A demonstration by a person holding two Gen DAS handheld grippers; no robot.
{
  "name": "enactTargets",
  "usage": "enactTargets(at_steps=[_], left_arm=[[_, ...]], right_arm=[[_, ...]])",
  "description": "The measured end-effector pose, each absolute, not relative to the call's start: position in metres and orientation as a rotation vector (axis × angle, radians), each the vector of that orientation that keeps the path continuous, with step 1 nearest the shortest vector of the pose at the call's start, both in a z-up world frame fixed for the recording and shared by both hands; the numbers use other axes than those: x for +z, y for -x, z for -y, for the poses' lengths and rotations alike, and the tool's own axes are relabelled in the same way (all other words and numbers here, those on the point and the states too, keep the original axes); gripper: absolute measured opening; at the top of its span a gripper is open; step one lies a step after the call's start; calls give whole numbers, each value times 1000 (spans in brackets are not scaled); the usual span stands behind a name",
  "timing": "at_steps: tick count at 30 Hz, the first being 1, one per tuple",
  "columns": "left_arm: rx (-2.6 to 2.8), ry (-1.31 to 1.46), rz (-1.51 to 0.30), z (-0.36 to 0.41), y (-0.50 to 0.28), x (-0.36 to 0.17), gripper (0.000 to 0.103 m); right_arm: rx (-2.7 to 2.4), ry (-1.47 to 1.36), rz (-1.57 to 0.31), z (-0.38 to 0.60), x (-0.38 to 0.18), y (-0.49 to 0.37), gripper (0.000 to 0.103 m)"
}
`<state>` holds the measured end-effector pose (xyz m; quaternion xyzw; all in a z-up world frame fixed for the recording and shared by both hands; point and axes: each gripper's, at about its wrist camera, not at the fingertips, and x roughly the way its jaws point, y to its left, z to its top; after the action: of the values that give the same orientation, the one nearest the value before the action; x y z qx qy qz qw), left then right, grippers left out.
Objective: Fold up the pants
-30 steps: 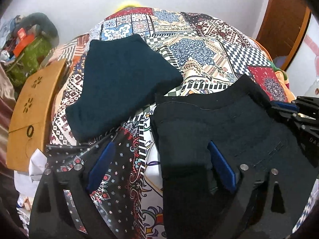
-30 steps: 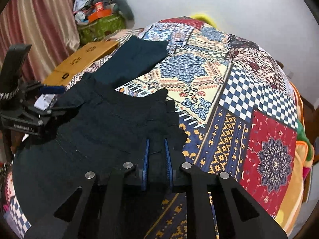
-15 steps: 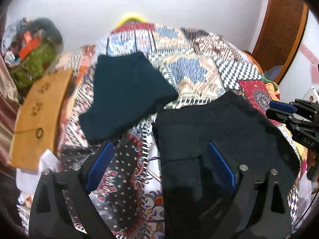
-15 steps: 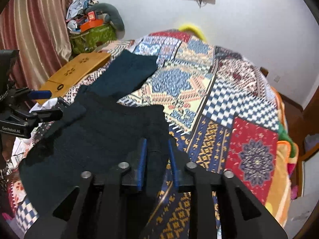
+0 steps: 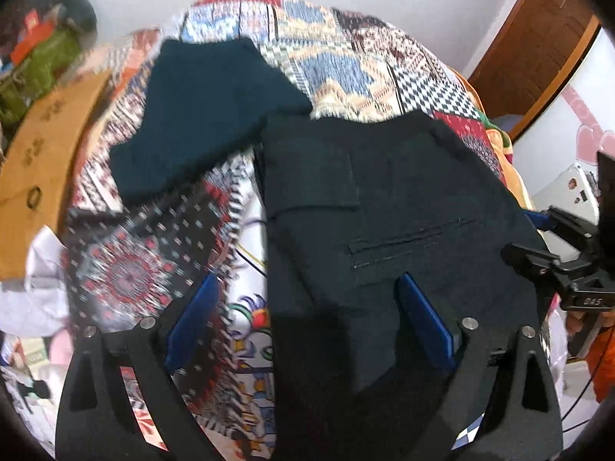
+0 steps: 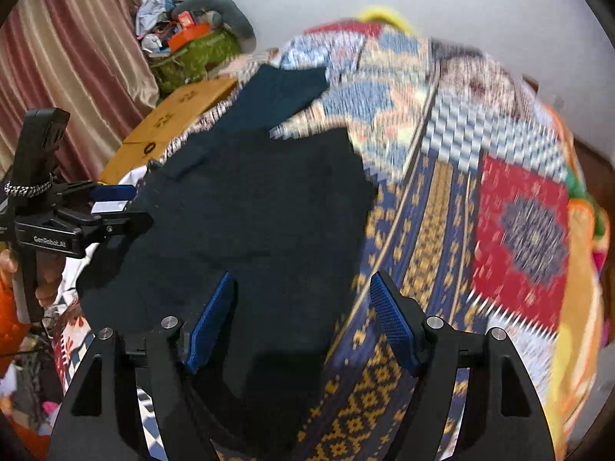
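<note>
Two garments show in the left wrist view: black pants (image 5: 384,211) lying folded on the patterned bedspread (image 5: 146,269), and a dark teal folded piece (image 5: 207,115) just beyond them. The left gripper (image 5: 307,319) hovers with jaws released wide over the pants' near edge, gripping nothing. In the right wrist view, the right gripper (image 6: 303,319) has its jaws opening above the pants (image 6: 250,207); cloth lies below and between them, unpinched. A cardboard box (image 6: 173,126) sits left.

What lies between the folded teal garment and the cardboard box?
In the left wrist view, only patterned bedspread lies between the folded teal garment and the cardboard box.
</note>
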<state>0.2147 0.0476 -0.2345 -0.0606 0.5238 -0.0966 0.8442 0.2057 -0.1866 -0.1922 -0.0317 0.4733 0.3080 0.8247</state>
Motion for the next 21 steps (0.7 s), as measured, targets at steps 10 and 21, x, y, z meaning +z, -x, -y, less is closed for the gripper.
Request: enactTargets(at_steps=[10, 21], left_arm=[[-307, 301, -1205, -41, -242, -260, 98], [-316, 247, -1170, -28, -237, -242, 71]], right_arm=[[752, -50, -1103, 178, -216, -219, 70], [759, -169, -1113, 182, -212, -221, 29]])
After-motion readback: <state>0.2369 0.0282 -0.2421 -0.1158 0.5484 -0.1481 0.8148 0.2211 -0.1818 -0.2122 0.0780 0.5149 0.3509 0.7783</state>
